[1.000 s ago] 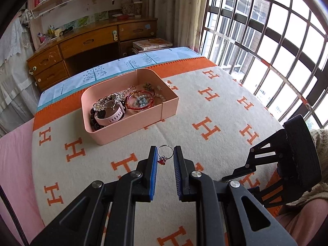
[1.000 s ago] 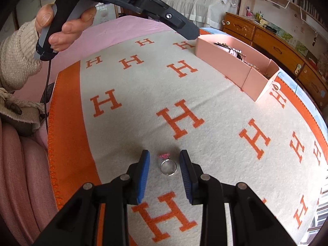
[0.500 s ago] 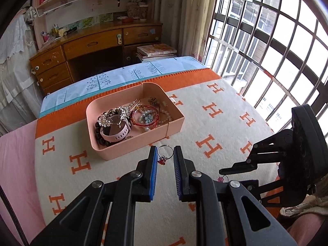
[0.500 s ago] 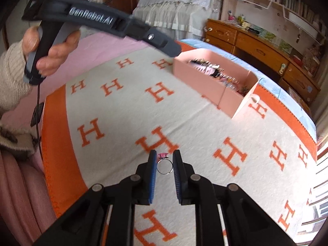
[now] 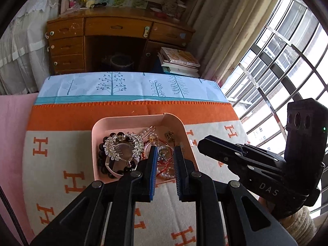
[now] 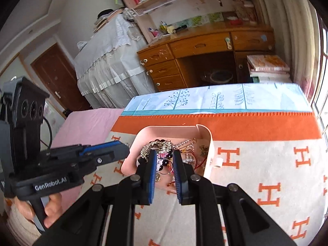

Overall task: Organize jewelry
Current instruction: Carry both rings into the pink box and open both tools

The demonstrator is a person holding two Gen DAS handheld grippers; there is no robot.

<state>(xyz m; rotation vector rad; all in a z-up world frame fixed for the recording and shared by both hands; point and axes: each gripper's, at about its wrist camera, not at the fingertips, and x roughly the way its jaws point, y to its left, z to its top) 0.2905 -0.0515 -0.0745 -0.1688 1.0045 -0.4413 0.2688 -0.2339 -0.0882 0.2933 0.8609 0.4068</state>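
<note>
A pink tray (image 5: 96,135) holding several pieces of jewelry sits on the orange-and-cream H-pattern blanket (image 5: 61,149); it also shows in the right wrist view (image 6: 211,143). My left gripper (image 5: 165,152) is shut on a silver ring with a red charm (image 5: 164,153), held just above the tray's contents. My right gripper (image 6: 163,160) is shut on a silver ring with a pink stone (image 6: 164,167), also over the tray. A crystal hair comb (image 5: 121,145), dark beads and red bracelets lie inside.
The right gripper's body (image 5: 266,164) is close on my left gripper's right side. The left gripper's body (image 6: 61,164) is on the left in the right wrist view. A wooden desk (image 5: 114,39), stacked books (image 5: 178,61) and a barred window (image 5: 287,61) lie beyond the bed.
Both grippers have moved forward from the open blanket to above the pink tray, each carrying its ring. The right gripper lifted its ring off the blanket.
</note>
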